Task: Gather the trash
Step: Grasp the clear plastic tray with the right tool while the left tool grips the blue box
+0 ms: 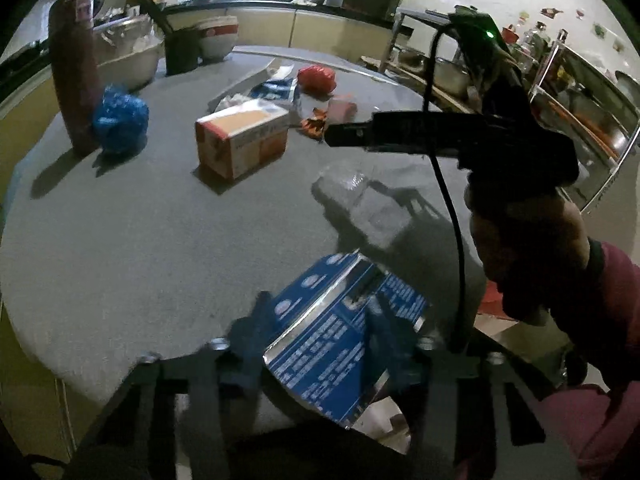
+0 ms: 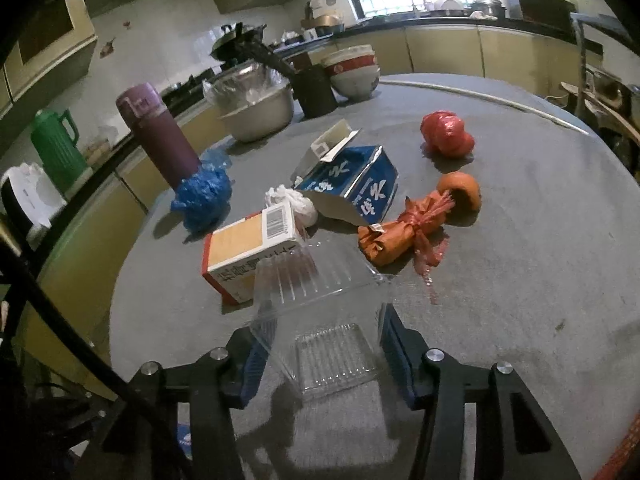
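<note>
Gripping a blue carton [image 1: 340,344], the left fingers [image 1: 256,344] clamp; right fingers [image 2: 256,356] pinch a clear clamshell [image 2: 320,320].

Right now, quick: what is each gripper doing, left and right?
Left gripper: closed on the blue foil packet.
Right gripper: fingers against both sides of the clear plastic clamshell container, gripping it.

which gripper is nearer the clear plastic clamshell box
Right. The right gripper has the clear plastic clamshell box between its fingers; the left gripper sits apart at the table edge, around a blue carton.
</note>
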